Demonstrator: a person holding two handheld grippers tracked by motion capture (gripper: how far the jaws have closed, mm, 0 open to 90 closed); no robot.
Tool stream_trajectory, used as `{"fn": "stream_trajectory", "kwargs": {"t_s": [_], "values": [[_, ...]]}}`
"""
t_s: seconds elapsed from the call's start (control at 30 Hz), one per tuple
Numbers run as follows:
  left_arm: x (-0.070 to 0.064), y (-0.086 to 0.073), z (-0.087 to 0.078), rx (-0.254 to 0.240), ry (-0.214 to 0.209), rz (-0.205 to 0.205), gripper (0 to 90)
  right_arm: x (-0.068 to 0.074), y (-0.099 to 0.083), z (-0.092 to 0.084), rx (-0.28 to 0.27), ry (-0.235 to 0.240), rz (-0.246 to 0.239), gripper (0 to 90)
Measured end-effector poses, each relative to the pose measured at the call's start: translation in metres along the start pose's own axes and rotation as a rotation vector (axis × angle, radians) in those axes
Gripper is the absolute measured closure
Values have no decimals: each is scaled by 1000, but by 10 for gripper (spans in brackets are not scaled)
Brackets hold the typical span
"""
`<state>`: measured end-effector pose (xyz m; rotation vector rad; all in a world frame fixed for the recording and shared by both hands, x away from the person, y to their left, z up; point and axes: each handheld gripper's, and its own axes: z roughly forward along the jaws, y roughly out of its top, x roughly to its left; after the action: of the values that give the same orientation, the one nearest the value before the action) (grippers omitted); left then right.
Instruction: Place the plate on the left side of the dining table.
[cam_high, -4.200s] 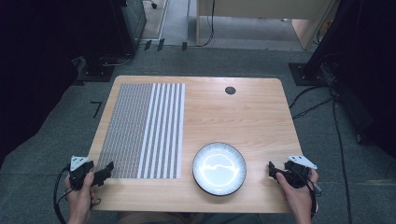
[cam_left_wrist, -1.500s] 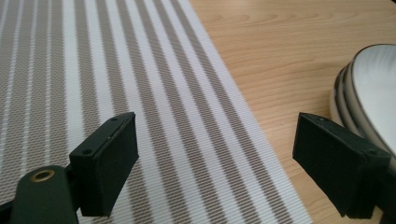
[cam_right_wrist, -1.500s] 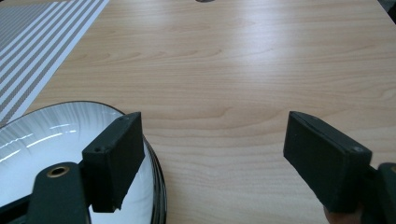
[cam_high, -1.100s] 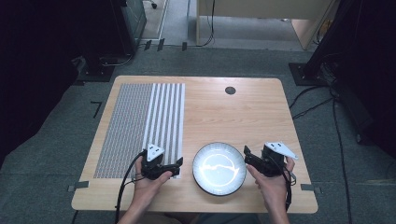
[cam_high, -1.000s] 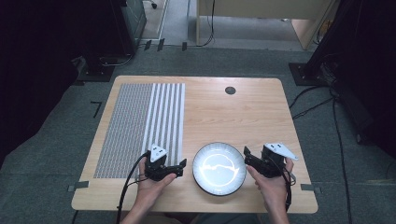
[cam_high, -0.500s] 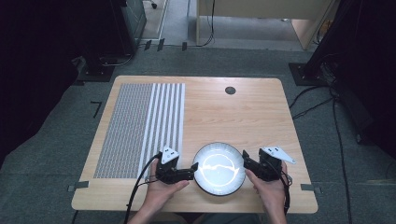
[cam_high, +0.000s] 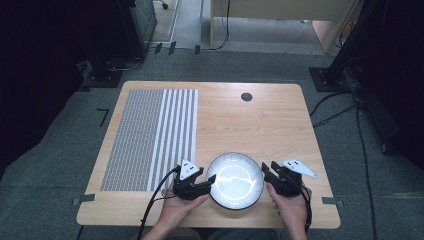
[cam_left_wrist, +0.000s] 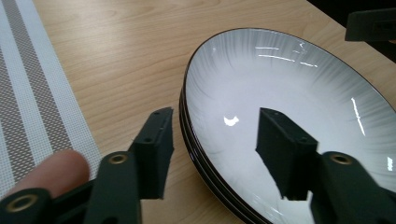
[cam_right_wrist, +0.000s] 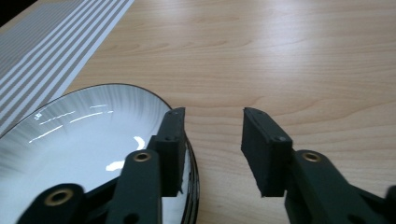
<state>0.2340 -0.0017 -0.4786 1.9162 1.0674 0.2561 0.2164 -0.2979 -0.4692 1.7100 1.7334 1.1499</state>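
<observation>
Tongs, left (cam_high: 209, 181) and right (cam_high: 265, 171), both wide, have closed in, bracketing my plate (cam_high: 235, 180) at the surface's near edge, ready to grip.

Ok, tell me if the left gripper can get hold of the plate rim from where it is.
Probably yes: the left gripper is open, its fingers straddling the near rim of the plate, with nothing between.

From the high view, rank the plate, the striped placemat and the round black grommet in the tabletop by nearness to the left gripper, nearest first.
Measured from the left gripper:
1. Plate: right beside it, its rim between the open jaws.
2. Striped placemat: just beyond, on the table's left side.
3. Black grommet: farthest, near the table's far edge.
</observation>
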Motion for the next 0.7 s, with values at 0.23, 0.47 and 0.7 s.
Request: {"fn": "stream_trajectory", "kwargs": {"t_s": [0.23,0.47,0.7], "values": [[3,-2,3,13,-6,-1,612,0,-4,2,45,74,82,786],[3,-3,5,14,21,28,733,3,-9,6,81,66,65,829],[-1,-4,6,15,54,64,742,1,-12,8,95,79,97,831]]}}
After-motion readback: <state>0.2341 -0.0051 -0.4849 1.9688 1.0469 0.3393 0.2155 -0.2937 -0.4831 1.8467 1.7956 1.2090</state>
